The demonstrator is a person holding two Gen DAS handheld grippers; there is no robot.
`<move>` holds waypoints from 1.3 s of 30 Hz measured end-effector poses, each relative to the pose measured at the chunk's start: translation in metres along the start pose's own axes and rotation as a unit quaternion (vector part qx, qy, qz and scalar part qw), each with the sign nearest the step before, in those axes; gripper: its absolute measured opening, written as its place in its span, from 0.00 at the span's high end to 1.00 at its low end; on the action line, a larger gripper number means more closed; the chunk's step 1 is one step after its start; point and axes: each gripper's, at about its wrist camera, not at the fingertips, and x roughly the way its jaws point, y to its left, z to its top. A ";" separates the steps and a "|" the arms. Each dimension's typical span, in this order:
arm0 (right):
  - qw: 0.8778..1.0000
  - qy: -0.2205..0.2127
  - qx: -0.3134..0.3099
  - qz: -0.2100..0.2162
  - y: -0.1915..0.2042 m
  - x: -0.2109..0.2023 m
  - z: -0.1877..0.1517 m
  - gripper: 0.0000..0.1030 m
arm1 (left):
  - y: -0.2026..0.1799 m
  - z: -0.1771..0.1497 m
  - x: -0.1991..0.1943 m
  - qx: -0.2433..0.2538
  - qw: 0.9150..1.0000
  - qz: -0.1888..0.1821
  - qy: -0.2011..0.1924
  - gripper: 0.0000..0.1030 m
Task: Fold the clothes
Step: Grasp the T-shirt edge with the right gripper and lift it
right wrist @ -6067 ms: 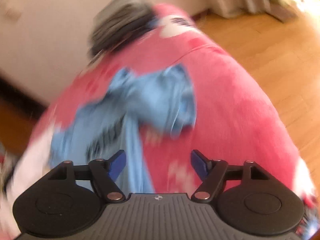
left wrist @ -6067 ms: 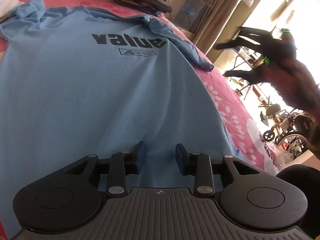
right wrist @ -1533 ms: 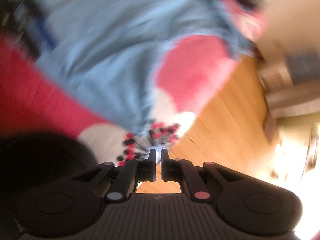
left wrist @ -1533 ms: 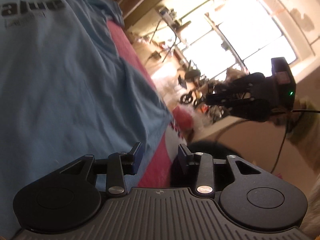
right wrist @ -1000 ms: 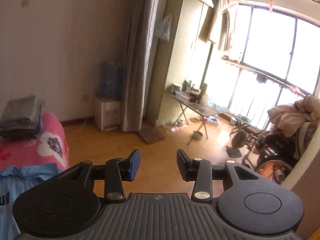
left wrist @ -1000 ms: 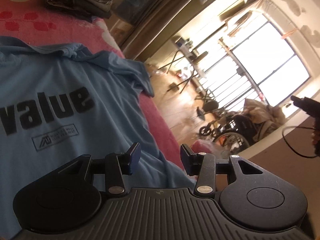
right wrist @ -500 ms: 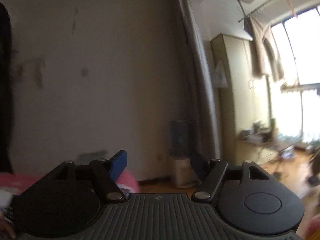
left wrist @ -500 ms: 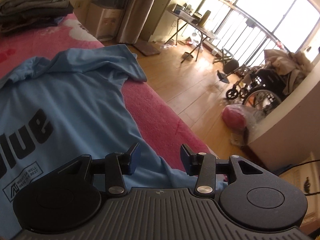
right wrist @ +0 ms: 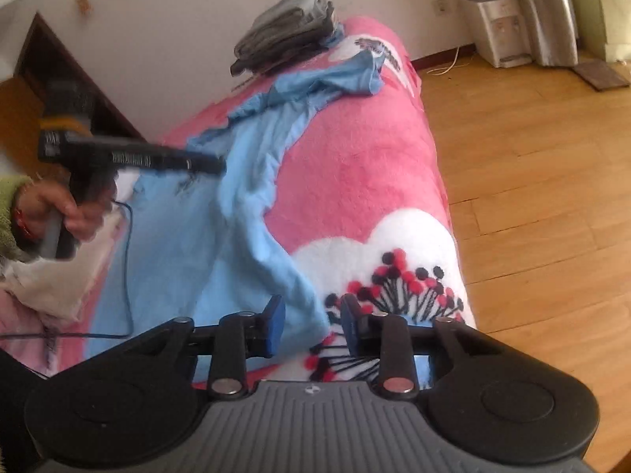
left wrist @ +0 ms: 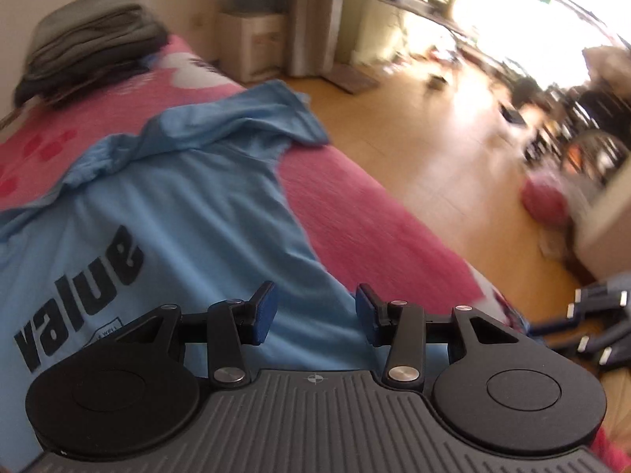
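The right gripper (right wrist: 307, 325), jaws closing but empty, neared the light, limp T-shirt (right wrist: 221, 236); its near hem corner (right wrist: 311, 307) looked best to pinch.

The T-shirt (left wrist: 189, 213) is light blue, with the word "value" printed on it in black and a small black boxed logo at the left. The blanket (right wrist: 355, 181) under it is pink, with darker pink spots at the far left and a white patch on the near right that carries a cluster of red and black dots on thin black stalks. The stack of folded clothes (right wrist: 288, 27) at the far end is grey and dark charcoal. Each gripper body is black, with blue pads (right wrist: 274, 325). The floor (right wrist: 532, 157) on the right is honey-coloured wood. The sleeve (right wrist: 10, 213) at the left is pale green.
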 end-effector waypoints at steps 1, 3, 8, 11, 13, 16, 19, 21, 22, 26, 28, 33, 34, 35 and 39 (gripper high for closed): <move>1.000 0.003 0.000 -0.001 0.000 0.000 -0.004 0.75 | 0.001 -0.001 0.003 -0.006 1.000 0.007 -0.009 0.58; 1.000 0.007 0.000 -0.002 0.001 -0.001 -0.012 0.86 | 0.004 -0.003 0.012 -0.015 1.000 0.020 -0.016 0.58; 1.000 -0.007 0.017 0.016 0.003 -0.020 -0.026 0.97 | 0.009 -0.007 0.031 -0.016 0.998 0.058 -0.020 0.58; 0.996 -0.017 0.066 0.054 0.006 -0.045 -0.037 0.98 | 0.020 -0.008 0.035 -0.031 0.996 0.077 -0.017 0.59; 0.991 -0.015 0.107 0.078 0.006 -0.057 -0.046 0.98 | 0.026 -0.008 0.036 -0.036 0.996 0.085 -0.017 0.59; 0.983 -0.002 0.165 0.084 0.001 -0.059 -0.058 0.98 | 0.033 -0.008 0.038 -0.039 0.995 0.091 -0.020 0.59; 0.978 -0.015 0.189 0.082 -0.003 -0.065 -0.061 0.98 | 0.036 -0.007 0.041 -0.037 0.995 0.093 -0.024 0.59; 0.980 -0.029 0.185 0.072 -0.004 -0.072 -0.059 0.98 | 0.037 -0.007 0.043 -0.035 0.995 0.093 -0.026 0.59; 0.982 -0.017 0.180 0.060 -0.005 -0.069 -0.061 0.98 | 0.037 -0.007 0.043 -0.034 0.995 0.093 -0.027 0.59; 0.983 0.074 0.169 -0.011 -0.007 -0.047 -0.072 0.96 | 0.038 -0.006 0.043 -0.032 0.994 0.098 -0.028 0.58; 0.986 0.066 0.150 -0.037 -0.007 -0.055 -0.072 0.96 | 0.038 -0.005 0.041 -0.032 0.994 0.100 -0.030 0.58; 0.995 -0.015 0.093 -0.036 -0.011 -0.076 -0.026 0.95 | 0.043 -0.003 0.032 -0.036 0.993 0.110 -0.038 0.58; 0.996 -0.028 0.083 -0.034 -0.012 -0.073 -0.010 0.95 | 0.045 -0.002 0.028 -0.038 0.992 0.113 -0.038 0.58; 0.996 -0.039 0.079 -0.020 -0.014 -0.066 0.008 0.95 | 0.046 -0.002 0.024 -0.040 0.992 0.114 -0.038 0.58; 0.992 -0.061 0.101 0.045 -0.027 -0.020 0.074 0.71 | 0.051 -0.004 0.002 -0.040 0.991 0.116 -0.047 0.58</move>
